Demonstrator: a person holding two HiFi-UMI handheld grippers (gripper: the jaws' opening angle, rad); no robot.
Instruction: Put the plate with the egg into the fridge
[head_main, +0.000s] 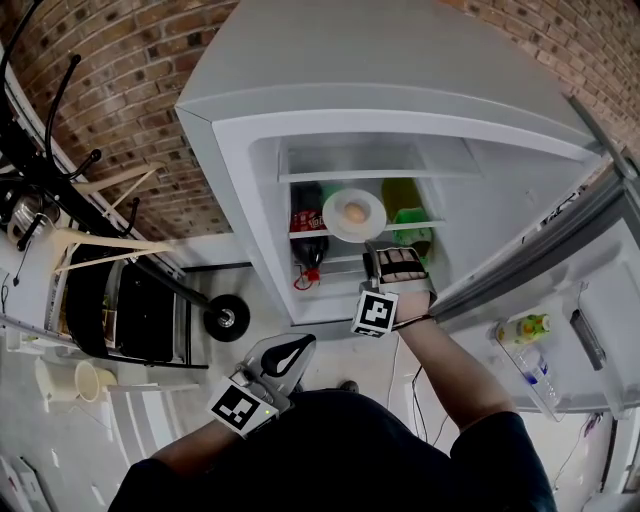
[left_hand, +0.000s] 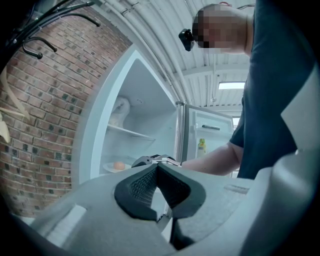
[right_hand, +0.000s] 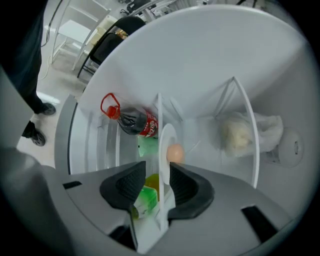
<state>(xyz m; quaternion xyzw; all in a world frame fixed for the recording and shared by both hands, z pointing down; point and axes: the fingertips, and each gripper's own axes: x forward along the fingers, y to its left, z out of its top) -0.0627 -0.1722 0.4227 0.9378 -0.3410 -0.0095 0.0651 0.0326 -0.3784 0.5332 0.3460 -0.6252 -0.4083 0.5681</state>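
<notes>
The plate (head_main: 372, 225) with the egg (head_main: 354, 212) sits on the middle shelf (head_main: 432, 221) of the open fridge (head_main: 400, 90), beside a cola bottle (head_main: 307, 232). The right gripper (right_hand: 157, 175) has its 2 jaws released, standing apart at the plate's rim without pressing it. The left gripper (left_hand: 157, 166) hangs outside, jaws clenched on nothing

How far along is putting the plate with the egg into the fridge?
Done: the plate, egg on it, sits on the fridge shelf. In hand: nothing; the right gripper stands open at its rim, the left gripper shut and empty. Left: likely just withdrawing the right gripper.
</notes>
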